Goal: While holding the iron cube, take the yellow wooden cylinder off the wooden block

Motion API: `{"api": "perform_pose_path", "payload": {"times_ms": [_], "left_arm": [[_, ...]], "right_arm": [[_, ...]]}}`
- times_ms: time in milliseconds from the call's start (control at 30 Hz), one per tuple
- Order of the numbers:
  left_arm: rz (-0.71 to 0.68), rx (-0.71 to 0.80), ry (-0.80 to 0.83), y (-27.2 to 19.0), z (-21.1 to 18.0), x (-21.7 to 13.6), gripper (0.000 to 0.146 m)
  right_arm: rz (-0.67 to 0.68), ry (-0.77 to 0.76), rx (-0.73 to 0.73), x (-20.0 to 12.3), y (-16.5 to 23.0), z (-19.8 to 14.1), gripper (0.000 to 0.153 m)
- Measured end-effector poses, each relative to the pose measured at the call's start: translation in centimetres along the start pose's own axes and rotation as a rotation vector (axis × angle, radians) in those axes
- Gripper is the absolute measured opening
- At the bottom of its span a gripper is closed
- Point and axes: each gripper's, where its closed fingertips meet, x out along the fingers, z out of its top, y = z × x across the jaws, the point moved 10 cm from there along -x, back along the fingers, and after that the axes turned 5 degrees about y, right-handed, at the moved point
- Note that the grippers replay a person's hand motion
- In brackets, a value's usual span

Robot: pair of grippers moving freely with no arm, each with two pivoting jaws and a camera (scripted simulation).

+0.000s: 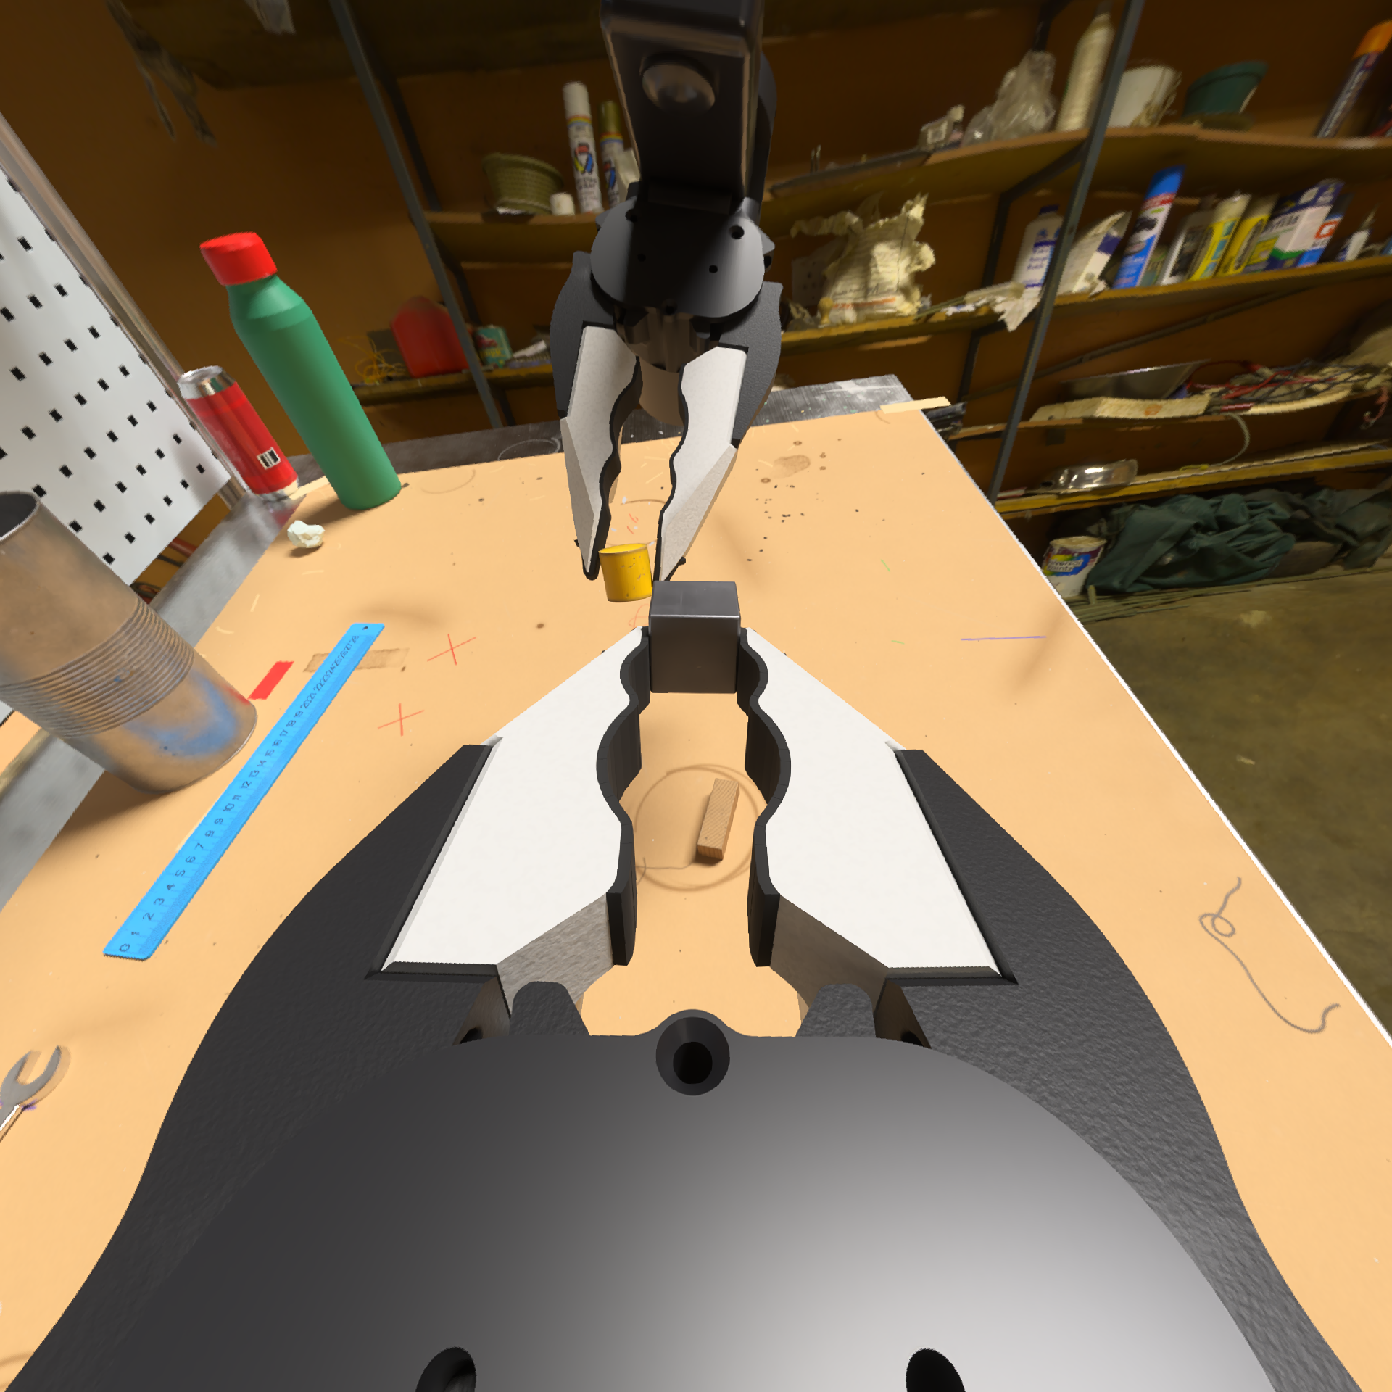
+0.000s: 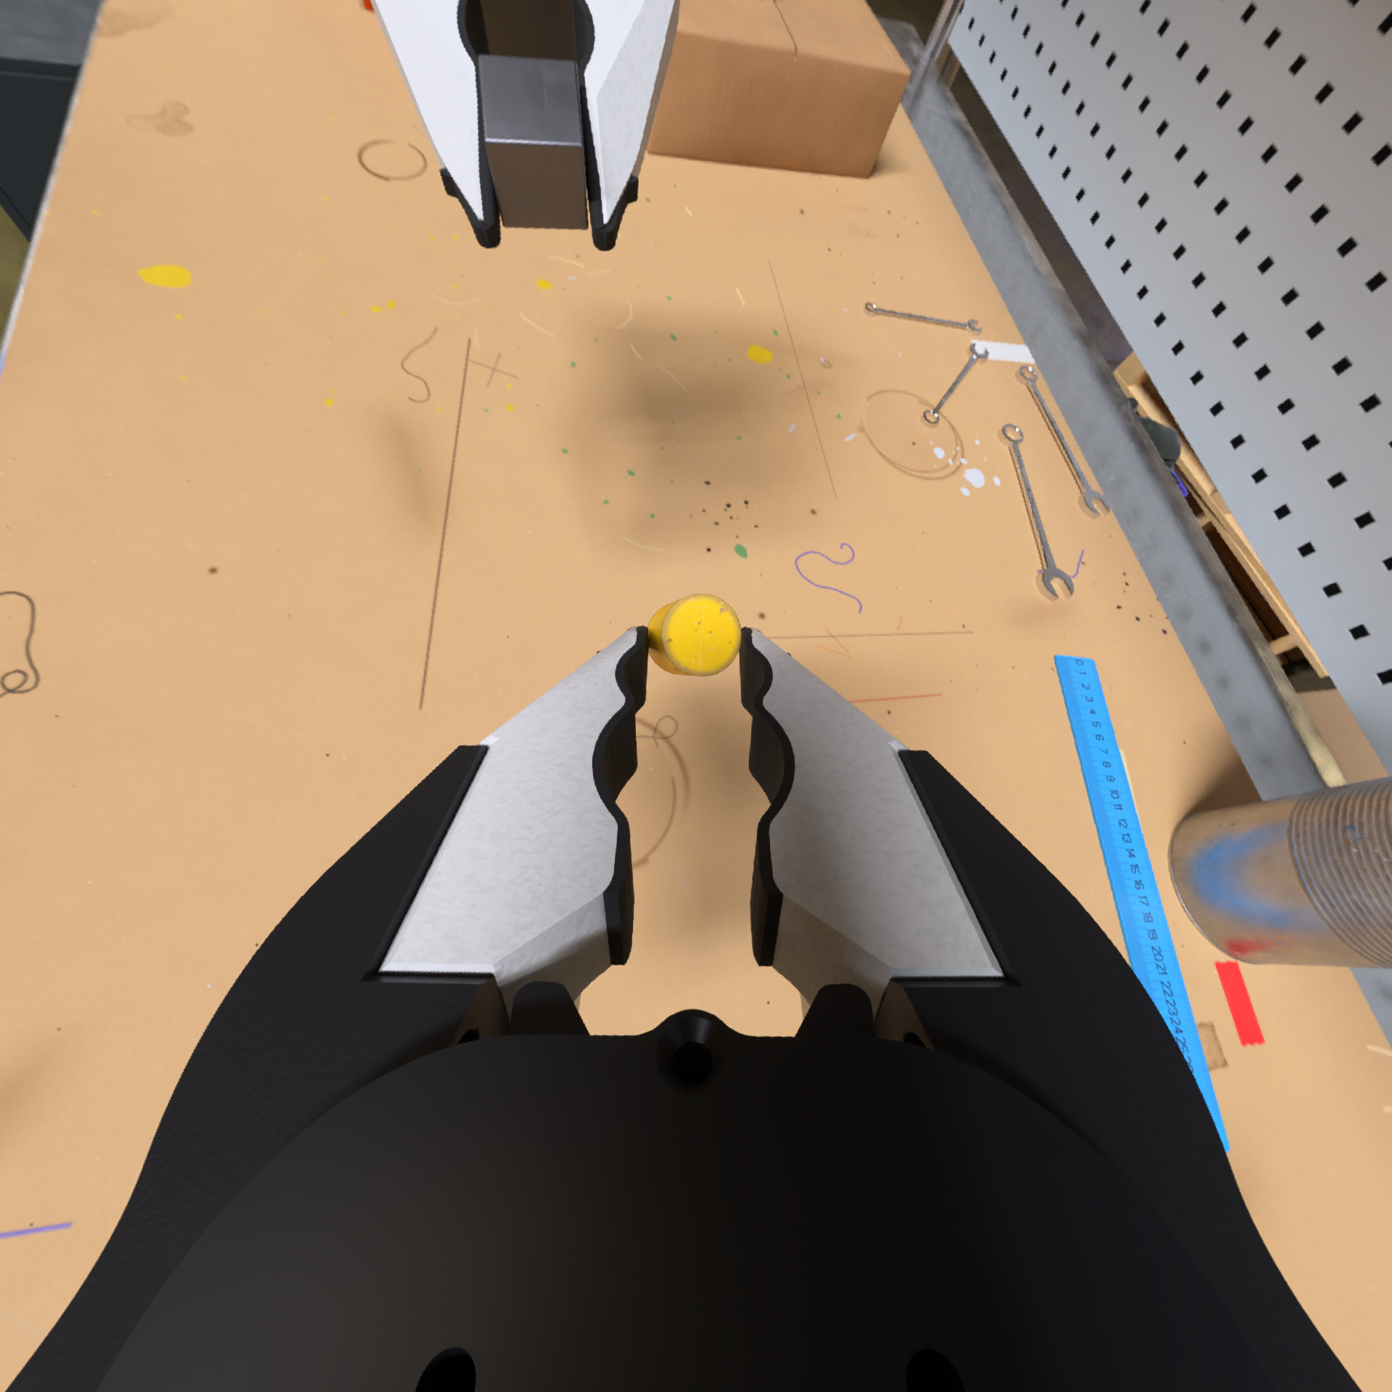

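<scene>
My left gripper (image 1: pixel 693 640) is shut on the grey iron cube (image 1: pixel 693 636) and holds it above the table; it shows too at the top of the right wrist view (image 2: pixel 541 226) with the cube (image 2: pixel 533 143). My right gripper (image 2: pixel 693 640) is shut on the yellow wooden cylinder (image 2: pixel 694 634) and holds it in the air. In the left wrist view the right gripper (image 1: pixel 629 561) hangs just beyond the cube, with the cylinder (image 1: pixel 627 571) at its tips. The small wooden block (image 1: pixel 718 819) lies flat on the table below my left gripper, with nothing on it.
A green bottle (image 1: pixel 305 377) with a red cap, a red can (image 1: pixel 241 433) and a metal pipe (image 1: pixel 98 655) stand at the left by the pegboard (image 1: pixel 68 422). A blue ruler (image 1: pixel 245 791) lies on the table. A cardboard box (image 2: pixel 776 98) and several wrenches (image 2: pixel 1036 505) show in the right wrist view.
</scene>
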Motion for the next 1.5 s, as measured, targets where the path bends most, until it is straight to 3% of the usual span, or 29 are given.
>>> {"api": "perform_pose_path", "payload": {"times_ms": [733, 1167, 1500], "left_arm": [[0.028, -0.057, 0.148, 0.8, -1.1, 0.4, 0.022], [0.011, -0.08, 0.402, 1.6, -5.1, 2.5, 0.022], [-0.042, -0.15, 0.454, 2.2, -8.3, 3.8, 0.022]], "right_arm": [[-0.071, 0.2, 0.01, 2.0, -0.1, 0.1, 0.024], [-0.014, 0.247, 0.129, 9.3, 0.4, -5.2, 0.024], [0.014, 0.316, 0.121, 11.7, 1.0, -7.4, 0.024]]}}
